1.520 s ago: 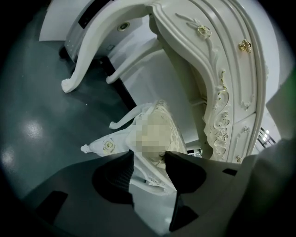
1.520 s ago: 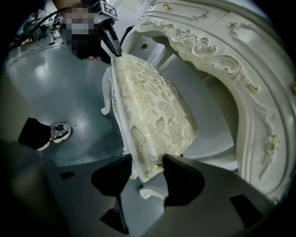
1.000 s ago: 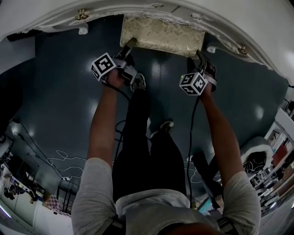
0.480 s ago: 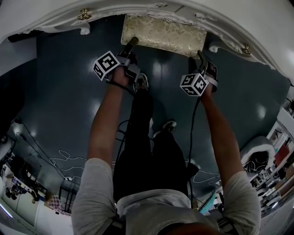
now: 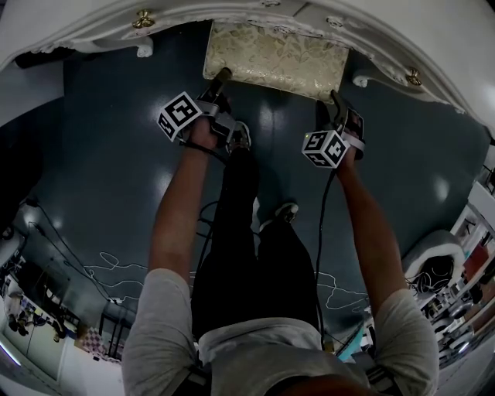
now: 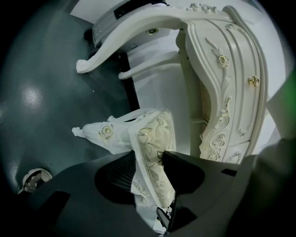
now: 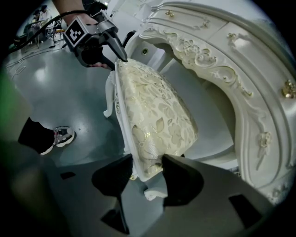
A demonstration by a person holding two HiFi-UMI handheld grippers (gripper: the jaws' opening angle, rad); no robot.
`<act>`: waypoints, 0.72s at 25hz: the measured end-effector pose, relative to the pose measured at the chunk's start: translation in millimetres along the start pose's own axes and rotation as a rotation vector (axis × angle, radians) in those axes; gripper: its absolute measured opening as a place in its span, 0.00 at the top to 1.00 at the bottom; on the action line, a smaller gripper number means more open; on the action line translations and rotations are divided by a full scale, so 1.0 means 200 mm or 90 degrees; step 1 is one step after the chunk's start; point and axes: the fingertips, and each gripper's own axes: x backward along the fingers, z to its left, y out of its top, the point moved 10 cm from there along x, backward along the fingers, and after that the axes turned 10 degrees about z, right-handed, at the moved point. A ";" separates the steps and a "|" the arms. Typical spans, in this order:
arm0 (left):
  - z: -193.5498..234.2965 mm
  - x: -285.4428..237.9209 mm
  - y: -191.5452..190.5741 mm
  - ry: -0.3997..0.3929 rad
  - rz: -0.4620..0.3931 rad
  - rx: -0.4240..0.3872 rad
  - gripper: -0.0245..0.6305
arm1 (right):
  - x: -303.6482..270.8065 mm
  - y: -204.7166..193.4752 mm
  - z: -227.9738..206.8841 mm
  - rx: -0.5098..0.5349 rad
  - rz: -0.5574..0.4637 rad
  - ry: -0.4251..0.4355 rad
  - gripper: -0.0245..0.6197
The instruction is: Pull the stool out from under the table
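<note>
Since the earlier frames, the jaws of the left gripper (image 5: 221, 77) have been closed down from wide open, and a little more of the stool (image 5: 274, 58) is seen clear of the table (image 5: 371, 39). The jaws of the right gripper (image 5: 334, 98) have also been drawn slightly closer together. Both hands are found in almost the same places as before.

One stool, one table and two hand-held grippers are counted, each gripper bearing one marker cube, the left cube (image 5: 179, 116) and the right cube (image 5: 325, 147). Two shoes are seen on the dark blue-grey floor (image 5: 100, 155), one (image 5: 238, 138) just beside the left gripper and one (image 5: 285, 209) nearer the person. Two gold knobs (image 5: 141, 17) are made out on the table's edge in the head view.

The stool (image 7: 157, 115) is upholstered in cream fabric with a pale gold leaf pattern and is framed in white. A carved white leg (image 6: 99, 132) with a rose ornament is shown in the left gripper view. The far part of the seat lies under the white carved table (image 7: 222, 69), while the near edge projects towards the person.

The left gripper (image 6: 148, 157) is clamped on the seat's edge (image 6: 155, 148) at the near left corner. The right gripper (image 7: 148, 159) is clenched on the same edge at the near right corner, cushion and white frame being pinched between its jaws.
</note>
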 end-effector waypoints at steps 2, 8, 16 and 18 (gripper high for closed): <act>0.01 0.02 -0.02 0.001 -0.003 0.003 0.67 | 0.01 -0.01 0.01 0.000 -0.002 -0.001 0.63; 0.04 0.09 -0.11 0.002 -0.019 0.015 0.67 | 0.05 -0.05 0.05 0.017 -0.011 -0.003 0.63; 0.09 0.17 -0.21 0.005 -0.036 0.029 0.67 | 0.09 -0.09 0.13 0.035 -0.021 -0.010 0.65; 0.14 0.23 -0.25 0.004 -0.040 0.032 0.67 | 0.11 -0.10 0.19 0.040 -0.025 -0.011 0.65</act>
